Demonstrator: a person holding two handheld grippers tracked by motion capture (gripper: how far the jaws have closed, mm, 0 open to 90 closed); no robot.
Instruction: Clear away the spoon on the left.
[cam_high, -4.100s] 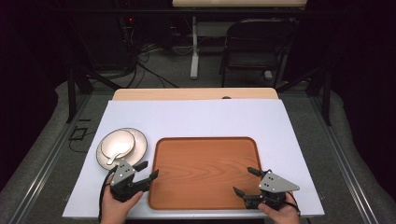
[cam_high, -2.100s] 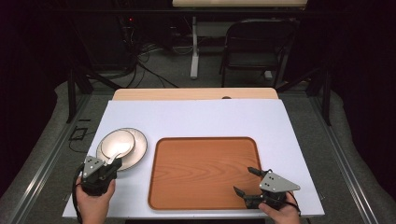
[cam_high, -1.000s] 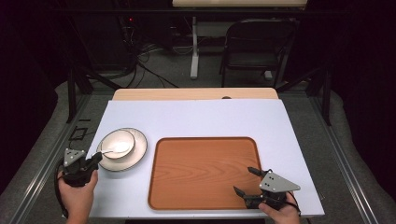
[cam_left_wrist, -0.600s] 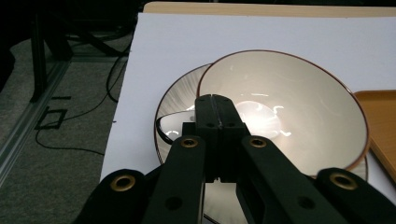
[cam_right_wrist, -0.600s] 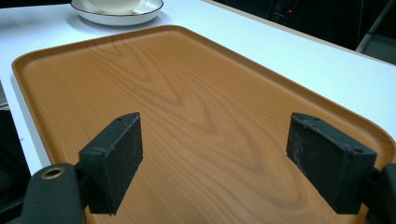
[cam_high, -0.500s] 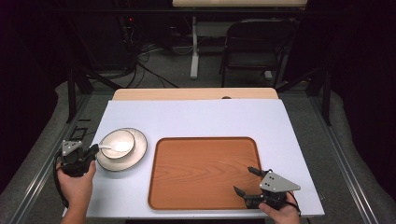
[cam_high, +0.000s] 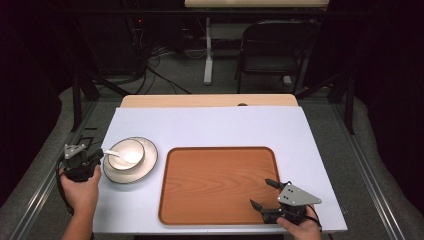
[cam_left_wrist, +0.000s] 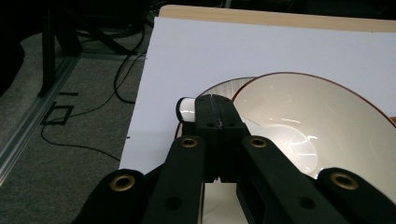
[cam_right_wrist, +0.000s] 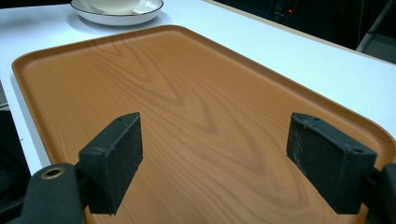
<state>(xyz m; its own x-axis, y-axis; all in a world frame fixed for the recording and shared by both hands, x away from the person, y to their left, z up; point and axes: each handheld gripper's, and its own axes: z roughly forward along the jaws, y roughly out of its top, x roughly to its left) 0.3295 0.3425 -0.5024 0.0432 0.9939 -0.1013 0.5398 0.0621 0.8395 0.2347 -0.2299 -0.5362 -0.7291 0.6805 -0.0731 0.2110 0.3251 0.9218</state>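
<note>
A white bowl (cam_high: 126, 152) sits on a dark-rimmed plate (cam_high: 145, 167) at the left of the white table. A white spoon (cam_high: 117, 153) lies in the bowl, its handle reaching out to the left. My left gripper (cam_high: 97, 157) is shut on that handle. In the left gripper view the jaws of the left gripper (cam_left_wrist: 215, 100) stand together, and the handle's rounded end (cam_left_wrist: 187, 108) pokes out beside the bowl (cam_left_wrist: 317, 126). My right gripper (cam_high: 260, 192) is open over the near right corner of the wooden tray (cam_high: 220, 182). Nothing lies between the pads of the right gripper (cam_right_wrist: 215, 154).
The tray (cam_right_wrist: 187, 93) is bare wood with a raised rim. The plate (cam_right_wrist: 116, 16) lies beyond its far left corner. A wooden board (cam_high: 210, 101) borders the table's far edge, and a chair (cam_high: 275, 50) stands behind it. The table's left edge is close to my left hand.
My left hand has shifted a little away from the person along the plate's left side, still gripping the spoon handle. The right gripper has stayed put.
</note>
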